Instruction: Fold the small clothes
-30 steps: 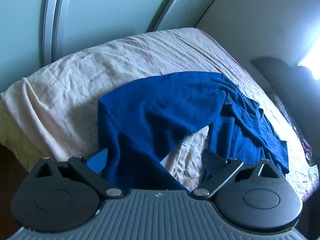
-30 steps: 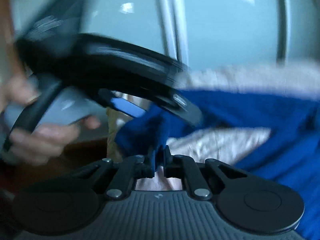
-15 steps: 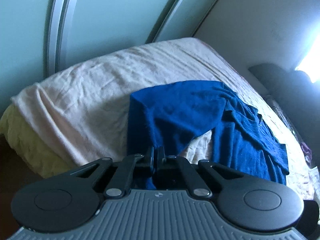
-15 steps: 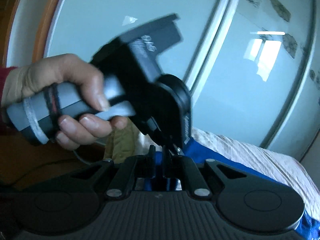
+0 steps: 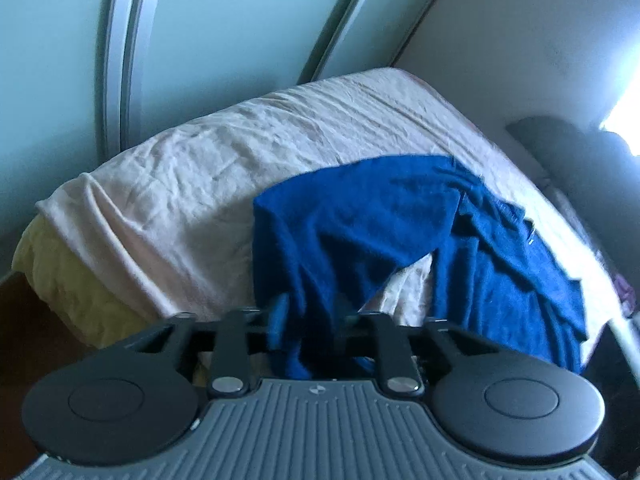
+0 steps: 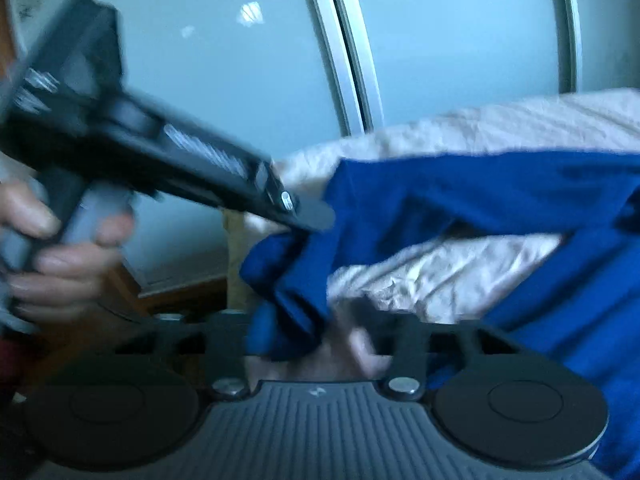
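A dark blue garment (image 5: pixel 360 232) lies rumpled on the bed's pale sheet (image 5: pixel 200 184), one end hanging off the near corner. My left gripper (image 5: pixel 310 320) stands open with that hanging end between its fingers. In the right wrist view the garment (image 6: pixel 460 200) stretches to the right. My right gripper (image 6: pixel 316 328) is open, blurred, with blue cloth bunched over its left finger. The left gripper (image 6: pixel 316 216) shows there too, held by a hand, its tip against the cloth.
Pale sliding wardrobe doors (image 5: pixel 220 32) stand behind the bed. A yellow mattress edge (image 5: pixel 68 276) shows under the sheet at the near corner. A dark pillow (image 5: pixel 568 152) lies at the far right. Wooden floor (image 6: pixel 172 300) lies beside the bed.
Both grippers were shut on the garment's end half a second ago; now both stand open. The right gripper has swung down, so the bed and garment fill its view again.
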A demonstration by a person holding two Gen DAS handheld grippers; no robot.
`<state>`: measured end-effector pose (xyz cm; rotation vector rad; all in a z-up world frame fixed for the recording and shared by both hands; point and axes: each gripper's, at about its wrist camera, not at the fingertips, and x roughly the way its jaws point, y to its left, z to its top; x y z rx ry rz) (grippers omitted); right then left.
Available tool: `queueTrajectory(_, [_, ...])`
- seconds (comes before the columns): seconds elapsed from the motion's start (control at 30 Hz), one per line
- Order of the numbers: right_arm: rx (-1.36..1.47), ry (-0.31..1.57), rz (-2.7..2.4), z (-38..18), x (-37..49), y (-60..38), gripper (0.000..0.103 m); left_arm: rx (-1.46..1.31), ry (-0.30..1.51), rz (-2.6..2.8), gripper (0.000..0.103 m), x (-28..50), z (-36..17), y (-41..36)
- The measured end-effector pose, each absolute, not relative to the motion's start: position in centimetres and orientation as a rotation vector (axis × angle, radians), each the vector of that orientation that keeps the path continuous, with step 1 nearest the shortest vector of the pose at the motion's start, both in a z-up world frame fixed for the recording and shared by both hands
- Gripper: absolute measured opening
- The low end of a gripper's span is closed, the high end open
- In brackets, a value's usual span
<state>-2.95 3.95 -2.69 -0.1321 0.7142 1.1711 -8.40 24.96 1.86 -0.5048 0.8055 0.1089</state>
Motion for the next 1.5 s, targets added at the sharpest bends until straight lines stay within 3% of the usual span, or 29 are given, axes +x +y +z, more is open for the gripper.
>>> queueTrajectory(0.07, [-0.16, 0.667, 1.163, -2.5, -3.9, 4.2, 0.009, -0.54, 0.801, 0.077, 0.055, -8.7, 2.1, 25.2])
queueTrajectory(0.27, [-0.371, 0.379, 1.105, 0.1, -9.7, 3.5, 0.009, -0.637, 0.849, -0.037, 0.054, -8.3, 1.5, 24.8])
queueTrajectory(0.3, [-0.418, 0.327, 1.093, 0.3, -10.8, 3.4, 0.009, -0.647, 0.857, -0.031, 0.05, -8.2, 1.3, 24.8])
queueTrajectory(0.53, [-0.764, 0.057, 1.003, -1.1, -15.4, 4.1, 0.008, -0.705, 0.878, -0.117, 0.047, -7.3, 1.5, 24.4])
queueTrajectory(0.57, [-0.775, 0.047, 0.994, -0.9, -15.3, 4.0, 0.008, -0.673, 0.865, -0.113, 0.039, -7.1, 1.9, 24.0])
queueTrajectory(0.6, [-0.787, 0.035, 0.975, -0.9, -15.3, 3.7, 0.007, -0.641, 0.851, -0.111, 0.011, -7.1, 2.2, 23.6])
queueTrajectory(0.73, [-0.75, 0.049, 0.925, 0.5, -15.1, 1.3, 0.006, -0.554, 0.832, -0.138, 0.001, -6.3, 3.0, 21.6])
queueTrajectory(0.97, [-0.638, 0.108, 0.881, 1.1, -12.2, -1.1, 0.004, -0.556, 0.798, -0.157, 0.001, -4.5, 3.4, 19.1])
queueTrajectory(1.5, [-0.352, 0.097, 0.661, 6.0, 0.0, -7.6, 0.005, -0.249, 0.567, -0.232, 0.001, 5.8, 12.1, 7.7])
